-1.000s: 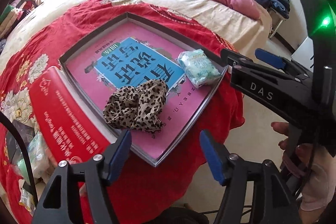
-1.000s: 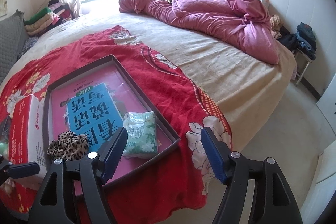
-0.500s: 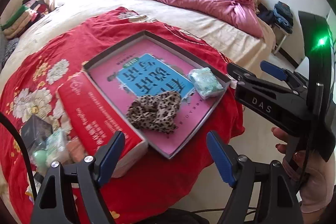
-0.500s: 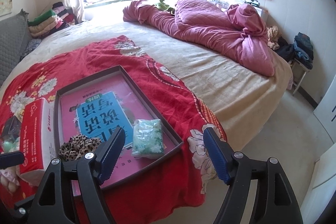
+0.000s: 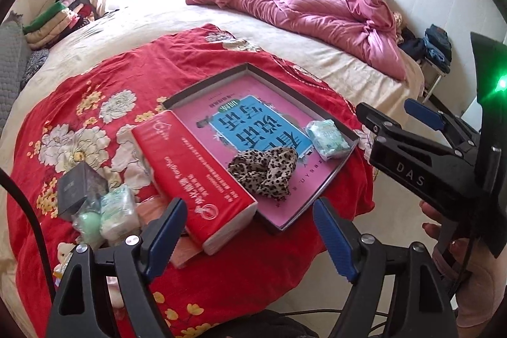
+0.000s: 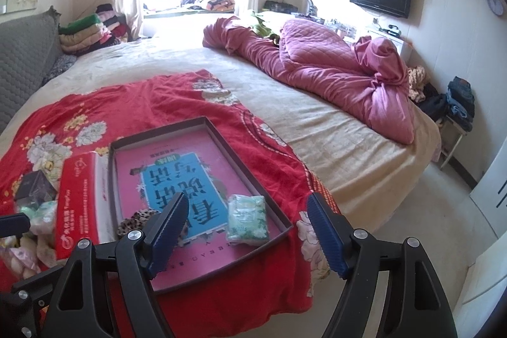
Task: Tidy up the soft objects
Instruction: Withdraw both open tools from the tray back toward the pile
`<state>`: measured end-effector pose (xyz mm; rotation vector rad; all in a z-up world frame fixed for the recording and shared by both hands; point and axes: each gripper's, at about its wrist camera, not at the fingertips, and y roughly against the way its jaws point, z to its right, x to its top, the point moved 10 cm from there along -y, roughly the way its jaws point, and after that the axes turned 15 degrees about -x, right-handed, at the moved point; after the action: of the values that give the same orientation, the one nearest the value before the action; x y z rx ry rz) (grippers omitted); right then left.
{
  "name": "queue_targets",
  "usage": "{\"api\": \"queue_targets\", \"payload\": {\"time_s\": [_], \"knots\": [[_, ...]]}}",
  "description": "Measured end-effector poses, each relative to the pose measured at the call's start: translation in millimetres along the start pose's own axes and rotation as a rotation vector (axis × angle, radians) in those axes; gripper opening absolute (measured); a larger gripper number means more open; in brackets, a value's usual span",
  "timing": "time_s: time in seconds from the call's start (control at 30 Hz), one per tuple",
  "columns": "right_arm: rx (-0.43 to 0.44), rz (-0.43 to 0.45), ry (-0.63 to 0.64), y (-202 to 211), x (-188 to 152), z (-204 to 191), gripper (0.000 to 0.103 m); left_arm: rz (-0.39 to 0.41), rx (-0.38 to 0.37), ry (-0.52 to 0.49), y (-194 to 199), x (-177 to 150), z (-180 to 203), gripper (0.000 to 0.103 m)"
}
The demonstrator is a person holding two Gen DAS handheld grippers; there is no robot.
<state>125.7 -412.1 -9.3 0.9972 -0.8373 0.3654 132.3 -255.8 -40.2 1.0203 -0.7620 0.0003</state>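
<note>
Looking down both wrist views, you have each claw wide apart and holding nothing: left claw (image 5: 247, 235), right claw (image 6: 245, 232). Left claw figure rose over the interval but has levelled; no object between its pads.

Objects already in the shallow tray (image 5: 345, 154): leopard-print scrunchie (image 5: 264, 168) near the front middle, green tissue pack (image 5: 328, 139) at the right front corner. The two lie apart, not touching.

Objects not yet sorted: the loose pile of small soft packs (image 5: 118, 213) on the red floral blanket (image 5: 95, 91), left of the red tissue box (image 5: 193, 176), which stands against the tray's left wall.

Key relation: the pile lies ahead and to the left of your left claw, just beyond its left finger. Left hand is clearly nearer; the right claw faces the tray's right half. A dark small box (image 5: 79, 189) sits touching the pile at its far side.

Room: the tray's back half is bare. The blanket's front edge hangs over the bed's edge just beneath both claws, so judge little margin there.
</note>
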Motion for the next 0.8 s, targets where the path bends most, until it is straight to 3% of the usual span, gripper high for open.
{"api": "queue_targets", "payload": {"time_s": [0.23,0.8], "knots": [[0.014,0.044,0.031,25.9,10.7,-19.3,0.078,0.055,0.077,0.023,30.3,0.3,-22.1,0.082],[0.082,0.102,0.152,76.6,15.0,-84.1,0.078,0.102,0.129,0.133,82.1,-27.1,-78.5,0.082]]}}
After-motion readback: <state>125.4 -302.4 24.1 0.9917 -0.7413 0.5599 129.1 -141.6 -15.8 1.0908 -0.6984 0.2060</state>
